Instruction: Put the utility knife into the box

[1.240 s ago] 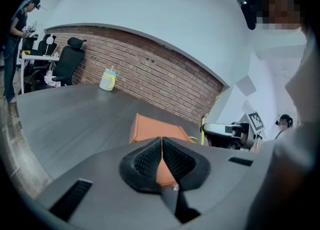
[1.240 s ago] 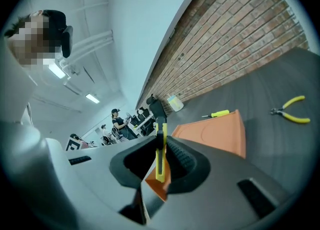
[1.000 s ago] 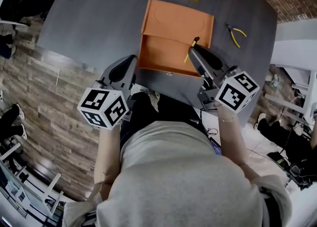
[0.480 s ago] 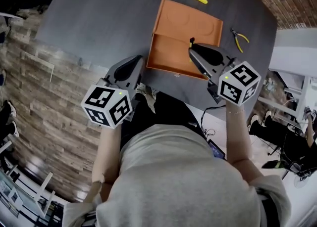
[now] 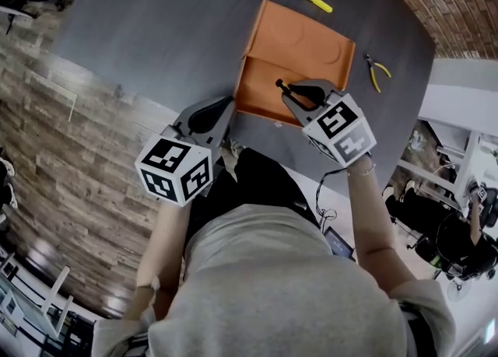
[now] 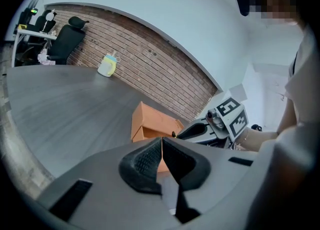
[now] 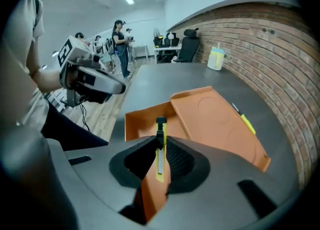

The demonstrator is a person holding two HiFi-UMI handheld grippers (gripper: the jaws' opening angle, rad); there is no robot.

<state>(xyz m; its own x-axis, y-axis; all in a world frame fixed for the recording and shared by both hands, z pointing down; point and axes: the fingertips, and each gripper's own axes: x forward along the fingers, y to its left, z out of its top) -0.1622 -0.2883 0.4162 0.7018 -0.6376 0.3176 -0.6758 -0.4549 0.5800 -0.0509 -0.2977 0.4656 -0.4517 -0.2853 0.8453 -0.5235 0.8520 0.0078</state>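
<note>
Table (image 5: 156,29): dark, position unchanged.
Box (image 5: 299,36): orange, lid open toward 12 o'clock.
Right gripper (image 5: 282,87): shifted from box's 3 o'clock wall to over tray; jaws narrow, clamped on utility knife (image 7: 160,149), knife held above tray.
Left gripper (image 5: 226,106): jaws together, empty, still at box's 7 o'clock.
</note>
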